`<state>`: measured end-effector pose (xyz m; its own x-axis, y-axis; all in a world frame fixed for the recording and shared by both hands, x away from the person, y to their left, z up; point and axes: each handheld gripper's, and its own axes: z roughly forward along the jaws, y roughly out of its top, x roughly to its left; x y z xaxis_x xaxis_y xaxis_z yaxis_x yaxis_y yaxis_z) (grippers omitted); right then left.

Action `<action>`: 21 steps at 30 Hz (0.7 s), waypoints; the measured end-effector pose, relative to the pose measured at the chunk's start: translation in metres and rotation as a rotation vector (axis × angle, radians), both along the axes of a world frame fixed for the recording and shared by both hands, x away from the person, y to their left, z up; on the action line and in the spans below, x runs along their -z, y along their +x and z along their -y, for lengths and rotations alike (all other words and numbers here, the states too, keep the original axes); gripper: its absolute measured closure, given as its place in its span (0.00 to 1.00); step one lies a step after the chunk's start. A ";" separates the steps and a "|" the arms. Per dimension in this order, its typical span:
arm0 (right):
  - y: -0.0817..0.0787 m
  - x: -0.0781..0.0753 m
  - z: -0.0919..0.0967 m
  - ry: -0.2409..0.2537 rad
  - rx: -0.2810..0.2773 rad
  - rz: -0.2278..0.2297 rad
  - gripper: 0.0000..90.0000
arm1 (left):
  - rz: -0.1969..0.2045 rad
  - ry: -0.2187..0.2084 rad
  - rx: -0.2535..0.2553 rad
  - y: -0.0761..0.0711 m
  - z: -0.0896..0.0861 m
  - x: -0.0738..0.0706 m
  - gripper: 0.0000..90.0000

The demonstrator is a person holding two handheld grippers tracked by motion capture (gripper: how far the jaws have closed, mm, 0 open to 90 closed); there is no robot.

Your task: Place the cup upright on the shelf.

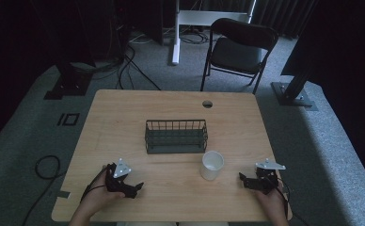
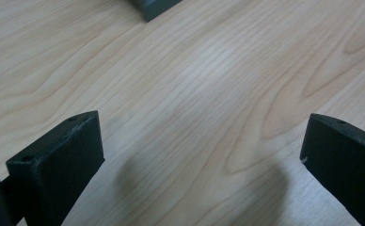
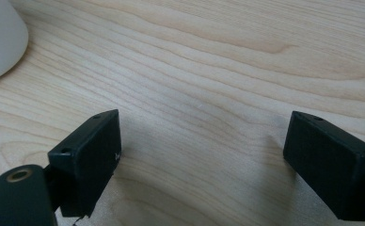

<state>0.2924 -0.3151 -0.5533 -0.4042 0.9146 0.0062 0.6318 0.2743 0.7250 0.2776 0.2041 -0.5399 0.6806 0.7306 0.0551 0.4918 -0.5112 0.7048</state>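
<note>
Both my grippers rest low over a wooden table (image 1: 124, 122), jaws spread wide and empty.

My left gripper (image 1: 137, 187) and right gripper (image 1: 244, 180) sit near the front edge, well apart. A white cup (image 1: 212, 165) stands between them, just before a dark wire basket (image 1: 176, 136) at mid-table.

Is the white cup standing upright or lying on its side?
Upright. In the high view the round white cup shows its open rim facing up, on the wooden table.
</note>
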 end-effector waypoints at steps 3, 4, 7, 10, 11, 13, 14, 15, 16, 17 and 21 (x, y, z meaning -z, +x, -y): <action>0.000 0.000 0.000 0.000 0.000 0.000 0.13 | 0.014 -0.002 0.021 0.001 0.006 -0.002 0.00; 0.000 0.000 0.000 0.000 0.000 0.000 0.13 | 0.013 -0.002 0.023 0.001 0.009 -0.003 0.00; 0.000 0.000 0.000 0.000 0.000 0.000 0.13 | 0.013 0.002 0.041 0.002 0.014 -0.004 0.00; 0.000 0.000 0.000 0.000 0.000 0.000 0.12 | 0.015 0.011 0.059 0.003 0.021 -0.005 0.00; 0.000 0.000 0.000 0.000 0.000 0.000 0.13 | 0.017 0.017 0.066 0.003 0.023 -0.005 0.00; 0.000 0.000 0.000 0.000 0.000 0.000 0.13 | 0.019 0.016 0.080 0.004 0.028 -0.006 0.00; 0.000 0.000 0.000 0.000 0.000 0.000 0.13 | 0.020 0.018 0.085 0.005 0.031 -0.006 0.00; 0.000 0.000 0.000 0.000 0.000 0.000 0.13 | 0.021 0.025 0.092 0.005 0.034 -0.006 0.00; 0.000 0.000 0.000 0.000 0.000 0.000 0.13 | 0.020 0.032 0.102 0.005 0.036 -0.006 0.00; 0.000 0.000 0.000 0.000 0.000 0.000 0.13 | 0.020 0.032 0.106 0.006 0.039 -0.006 0.00; 0.000 0.000 0.000 0.000 0.000 0.000 0.13 | 0.020 0.023 0.119 0.007 0.049 -0.008 0.00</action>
